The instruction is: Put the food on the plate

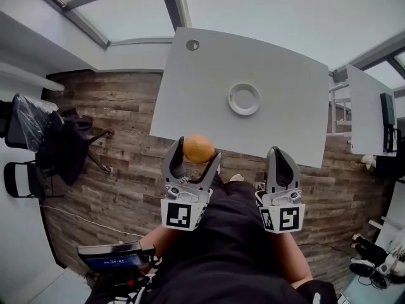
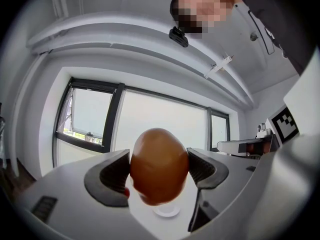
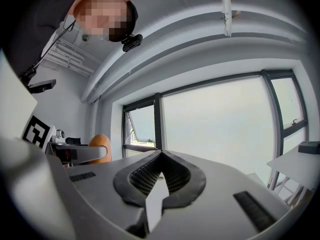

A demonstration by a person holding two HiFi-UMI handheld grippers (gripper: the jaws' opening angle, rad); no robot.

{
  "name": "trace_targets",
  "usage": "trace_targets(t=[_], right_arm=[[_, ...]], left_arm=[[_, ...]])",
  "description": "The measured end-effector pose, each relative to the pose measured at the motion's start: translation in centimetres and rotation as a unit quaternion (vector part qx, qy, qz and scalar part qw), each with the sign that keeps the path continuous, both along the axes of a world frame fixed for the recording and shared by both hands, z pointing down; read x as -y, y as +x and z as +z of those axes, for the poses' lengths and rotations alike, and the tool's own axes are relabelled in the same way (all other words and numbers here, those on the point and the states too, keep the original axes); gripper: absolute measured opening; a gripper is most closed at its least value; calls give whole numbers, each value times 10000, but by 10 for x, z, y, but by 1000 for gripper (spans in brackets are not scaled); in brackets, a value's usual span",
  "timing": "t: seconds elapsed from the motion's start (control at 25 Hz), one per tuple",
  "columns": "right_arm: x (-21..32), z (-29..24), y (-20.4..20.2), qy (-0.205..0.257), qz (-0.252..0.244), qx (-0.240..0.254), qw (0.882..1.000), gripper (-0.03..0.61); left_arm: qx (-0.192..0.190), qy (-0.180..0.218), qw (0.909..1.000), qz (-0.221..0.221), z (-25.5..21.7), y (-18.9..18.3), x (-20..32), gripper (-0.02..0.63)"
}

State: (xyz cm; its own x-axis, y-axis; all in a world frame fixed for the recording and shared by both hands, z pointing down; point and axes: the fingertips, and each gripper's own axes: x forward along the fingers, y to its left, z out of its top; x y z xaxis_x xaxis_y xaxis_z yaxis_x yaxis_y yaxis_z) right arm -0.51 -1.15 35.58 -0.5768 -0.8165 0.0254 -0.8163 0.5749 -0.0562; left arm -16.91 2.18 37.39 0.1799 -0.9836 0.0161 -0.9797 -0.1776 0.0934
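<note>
You are holding the egg-shaped food (image 1: 199, 147) clamped between the jaws of your left gripper (image 1: 195, 154), well short of the plate (image 1: 231, 99) and to its left, with your right gripper (image 1: 281, 152) pressed together on nothing, so you are probably needing to reach forward over the plate next.

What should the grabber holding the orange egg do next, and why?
Probably carry it forward and slightly right, over the white plate. The left gripper is clamped on the egg-shaped food by the table's near edge, and the plate sits empty farther in.
</note>
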Motion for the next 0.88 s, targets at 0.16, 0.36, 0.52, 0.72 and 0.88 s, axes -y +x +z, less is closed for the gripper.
trace_targets(t=[0.16,0.36,0.52,0.72,0.88], right_arm=[[0,-3,-4,38,-109,-20,9999,-3],[7,-14,5,197,-170,-14,9997,-3],[3,-31,5,379,-380,41,9985,-3],[4,-26,25,171,-312,178,9992,-3],[8,-32,31,232,-337,186,9990,-3]], left_arm=[[-88,-71,9999,-64,2,-3,-5,341],[-67,-117,9997,-201,5,-2,-9,341],[-5,-176,9998,-87,9,11,-1,341],[138,-317,9992,200,25,43,19,341],[169,-364,9986,345,33,60,41,341]])
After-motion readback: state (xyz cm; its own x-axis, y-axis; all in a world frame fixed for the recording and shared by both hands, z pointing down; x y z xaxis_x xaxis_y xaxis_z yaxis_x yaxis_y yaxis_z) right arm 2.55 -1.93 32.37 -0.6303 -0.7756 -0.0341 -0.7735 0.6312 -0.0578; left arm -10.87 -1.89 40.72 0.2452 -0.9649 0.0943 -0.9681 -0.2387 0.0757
